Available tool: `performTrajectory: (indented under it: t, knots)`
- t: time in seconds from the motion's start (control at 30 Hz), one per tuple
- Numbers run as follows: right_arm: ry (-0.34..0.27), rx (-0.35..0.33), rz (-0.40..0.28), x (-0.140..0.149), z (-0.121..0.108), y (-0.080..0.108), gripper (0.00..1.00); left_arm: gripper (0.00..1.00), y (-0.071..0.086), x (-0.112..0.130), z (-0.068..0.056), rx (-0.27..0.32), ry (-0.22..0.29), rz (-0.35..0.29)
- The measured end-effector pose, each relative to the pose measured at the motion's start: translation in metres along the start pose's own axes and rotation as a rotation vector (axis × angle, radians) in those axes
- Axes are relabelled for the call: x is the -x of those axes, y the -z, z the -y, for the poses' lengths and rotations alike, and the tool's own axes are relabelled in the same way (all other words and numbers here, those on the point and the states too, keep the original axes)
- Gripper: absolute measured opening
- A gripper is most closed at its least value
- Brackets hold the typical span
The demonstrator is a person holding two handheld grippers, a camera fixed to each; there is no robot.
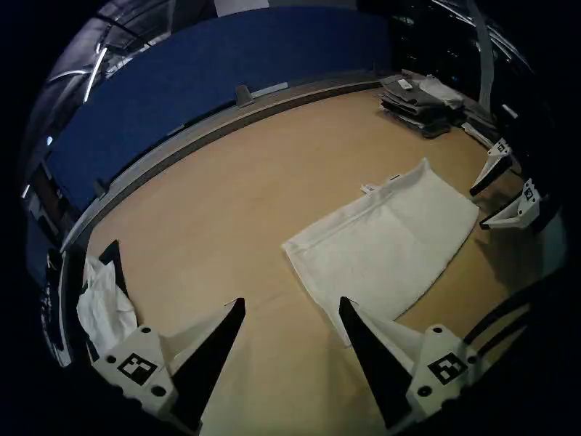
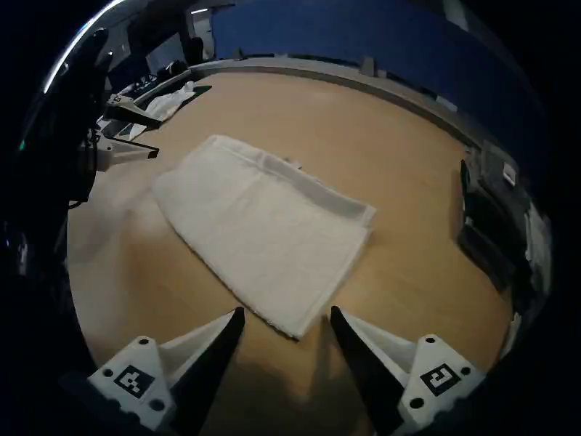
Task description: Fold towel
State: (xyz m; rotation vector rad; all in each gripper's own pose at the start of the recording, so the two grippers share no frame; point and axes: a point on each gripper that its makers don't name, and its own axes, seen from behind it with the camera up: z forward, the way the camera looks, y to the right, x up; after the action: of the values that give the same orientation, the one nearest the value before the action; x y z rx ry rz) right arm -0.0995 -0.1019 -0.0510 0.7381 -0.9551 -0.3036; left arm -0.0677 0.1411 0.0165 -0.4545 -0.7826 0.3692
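Towel [image 2: 261,225], white and folded into a neat rectangle, is lying flat on the tan table [image 2: 407,167], filling the middle of the right gripper view. A thicker doubled band is running along its far edge, and its surface is showing only soft creases. The right gripper [image 2: 286,310] is hovering at the bottom of that frame with its fingers spread wide and gripping nothing, the towel's near corner sitting just ahead of the gap. In the left gripper view the left gripper [image 1: 290,301] is likewise standing wide apart and empty at the bottom, the towel lying right of centre. A crumpled white cloth [image 1: 105,305] is sitting at lower left, and a stack of folded cloths [image 1: 417,102] at upper right
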Motion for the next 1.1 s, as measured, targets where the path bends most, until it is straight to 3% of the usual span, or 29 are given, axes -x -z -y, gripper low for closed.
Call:
performTrajectory:
  t: [0.03, 0.17, 0.43, 0.77, 1.1]
  knots:
    - [0.003, -0.003, 0.005, 0.002, 0.001, -0.001, 0.89, 0.96, 0.0, 0.0, 0.0, 0.0, 0.0, 0.0]
    - [0.006, -0.004, 0.013, 0.006, 0.002, -0.003, 0.72, 0.96, 0.0, 0.0, -0.001, 0.0, 0.001, -0.001]
    - [-0.01, 0.013, 0.013, 0.009, -0.003, -0.004, 0.29, 0.96, 0.0, 0.002, -0.003, -0.002, 0.004, 0.002]
    - [-0.006, 0.027, 0.024, 0.013, -0.006, -0.006, 0.07, 0.96, 0.001, 0.007, -0.003, -0.004, 0.007, 0.009]
    - [-0.03, 0.039, 0.015, 0.009, -0.006, -0.008, 0.03, 0.96, 0.003, 0.01, 0.0, -0.007, 0.014, 0.011]
